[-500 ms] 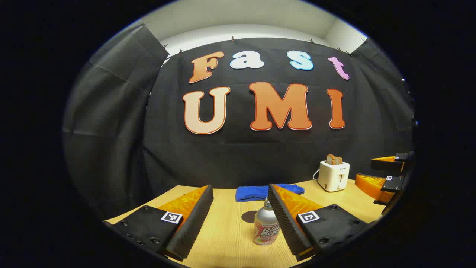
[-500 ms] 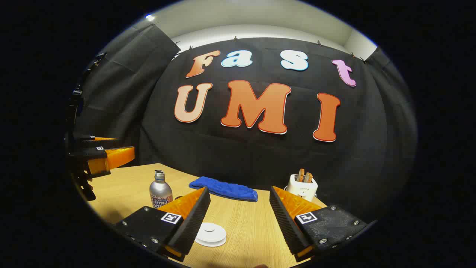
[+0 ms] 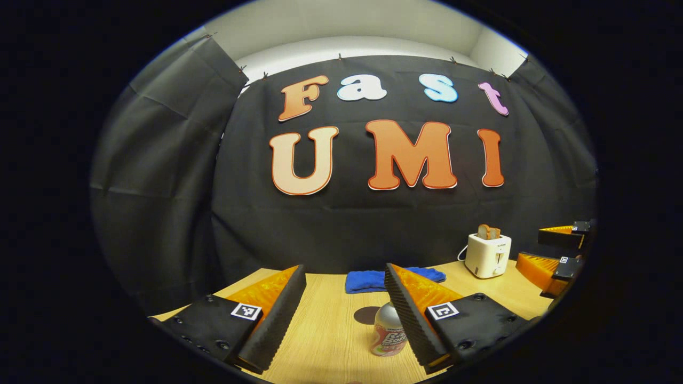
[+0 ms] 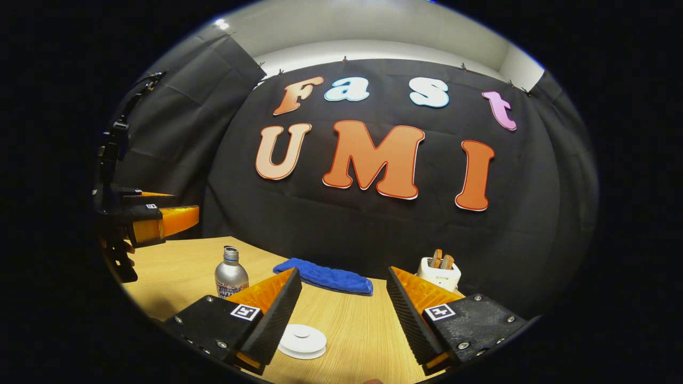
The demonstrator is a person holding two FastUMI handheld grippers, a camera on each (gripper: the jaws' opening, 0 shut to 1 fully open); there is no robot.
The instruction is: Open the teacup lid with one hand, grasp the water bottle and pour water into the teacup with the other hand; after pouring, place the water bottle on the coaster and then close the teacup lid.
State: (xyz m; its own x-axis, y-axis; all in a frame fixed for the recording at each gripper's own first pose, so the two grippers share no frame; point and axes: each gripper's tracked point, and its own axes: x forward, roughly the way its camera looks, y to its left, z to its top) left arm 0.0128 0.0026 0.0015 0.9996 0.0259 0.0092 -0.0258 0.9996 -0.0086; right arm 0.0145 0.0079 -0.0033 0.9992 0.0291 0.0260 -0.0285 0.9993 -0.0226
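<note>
Now, left gripper (image 3: 346,298): jaws spread, ridged pads, holding nothing.
Right gripper (image 4: 344,301): likewise spread, unladen.
Water bottle (image 3: 388,335): metal cylinder, upright.
Teacup lid (image 4: 302,340): round, white, knobbed.
Table (image 3: 331,341): pale wood-grain.

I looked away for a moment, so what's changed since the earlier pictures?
The left claw has eased forward and lower toward the silver metal water bottle, which now sits nearer its right finger. Nothing was grasped or released. The right claw, white round teacup lid and blue towel stayed put.
</note>
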